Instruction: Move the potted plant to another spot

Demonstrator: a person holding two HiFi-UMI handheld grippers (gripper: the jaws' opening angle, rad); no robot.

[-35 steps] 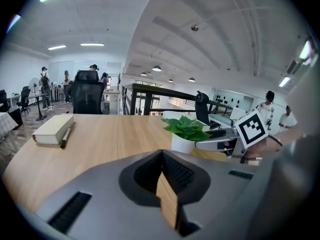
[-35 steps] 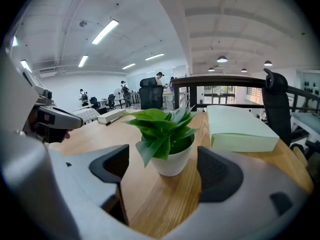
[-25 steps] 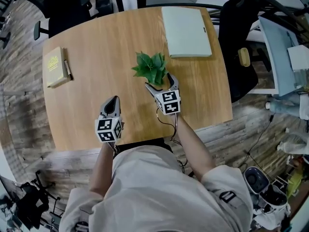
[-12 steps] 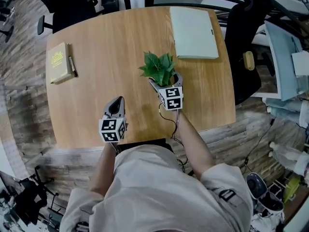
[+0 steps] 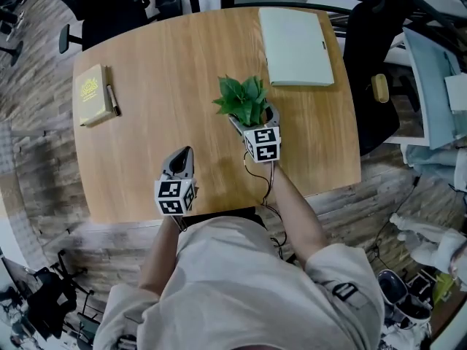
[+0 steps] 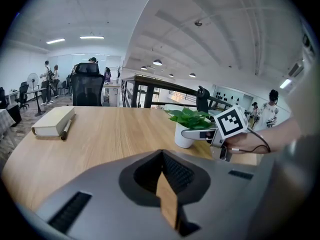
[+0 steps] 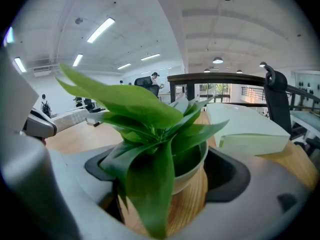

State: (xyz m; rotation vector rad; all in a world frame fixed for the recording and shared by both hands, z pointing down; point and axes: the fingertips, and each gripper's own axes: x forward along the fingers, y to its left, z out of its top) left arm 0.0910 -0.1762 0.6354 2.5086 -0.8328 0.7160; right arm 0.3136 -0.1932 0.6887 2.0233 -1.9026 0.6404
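The potted plant (image 5: 241, 99), green leaves in a small white pot (image 6: 183, 137), stands on the round-cornered wooden table (image 5: 168, 86) right of its middle. My right gripper (image 5: 252, 115) is open at its widest, and the pot (image 7: 196, 170) sits between its two jaws on the tabletop. The leaves (image 7: 150, 114) fill most of the right gripper view and hide the left jaw's inner face. My left gripper (image 5: 180, 157) hovers near the table's front edge, shut with nothing in it, left of the plant and well apart from it.
A yellow book (image 5: 91, 95) with a pen (image 5: 113, 100) beside it lies at the table's left edge. A pale green folder (image 5: 295, 46) lies at the far right corner. A black office chair (image 5: 372, 64) stands to the right of the table, another (image 5: 109, 6) behind.
My right gripper has slid forward so the pot now sits deeper between its jaws. The plant and my left gripper have kept their places on the table.
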